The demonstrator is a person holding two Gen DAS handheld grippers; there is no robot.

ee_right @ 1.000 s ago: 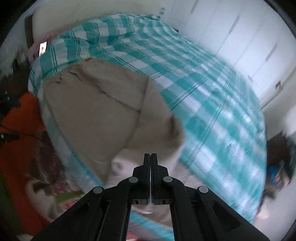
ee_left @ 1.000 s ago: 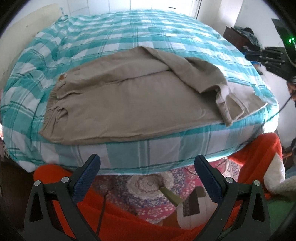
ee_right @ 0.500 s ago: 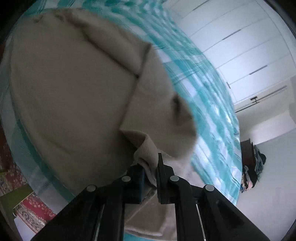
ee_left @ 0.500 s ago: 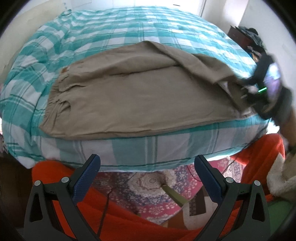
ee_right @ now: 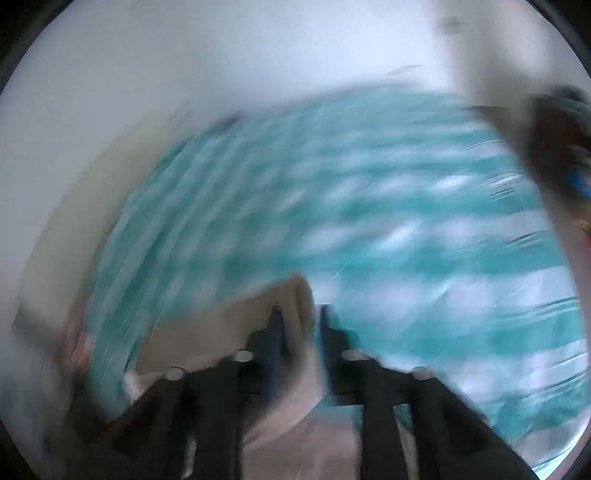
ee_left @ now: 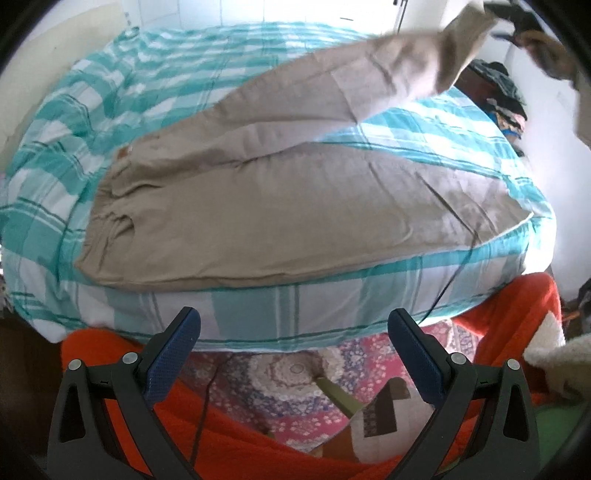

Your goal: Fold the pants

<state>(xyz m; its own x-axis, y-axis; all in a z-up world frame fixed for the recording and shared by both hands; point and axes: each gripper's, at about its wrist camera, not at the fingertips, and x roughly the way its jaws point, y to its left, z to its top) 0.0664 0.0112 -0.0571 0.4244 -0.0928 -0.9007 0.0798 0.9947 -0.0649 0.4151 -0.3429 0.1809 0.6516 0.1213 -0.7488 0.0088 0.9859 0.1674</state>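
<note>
Beige pants (ee_left: 280, 206) lie on a bed with a teal and white checked cover (ee_left: 122, 85), waistband at the left. One leg lies flat near the front edge. The other leg (ee_left: 373, 74) is lifted and stretched toward the upper right, its cuff held by my right gripper (ee_left: 506, 14). In the blurred right wrist view my right gripper (ee_right: 298, 317) is shut on beige pant fabric (ee_right: 295, 295) above the bed. My left gripper (ee_left: 293, 332) is open and empty, in front of the bed's near edge.
An orange blanket (ee_left: 517, 306) and a patterned rug (ee_left: 295, 373) lie below the bed's front edge. A dark pile of clothes (ee_left: 498, 92) sits at the far right beside the bed. White wardrobe doors (ee_left: 258, 11) stand behind the bed.
My right gripper took hold of the folded-over pant leg's cuff and pulled it up and to the far right, unfolding it. The left gripper stayed open, roughly in place.
</note>
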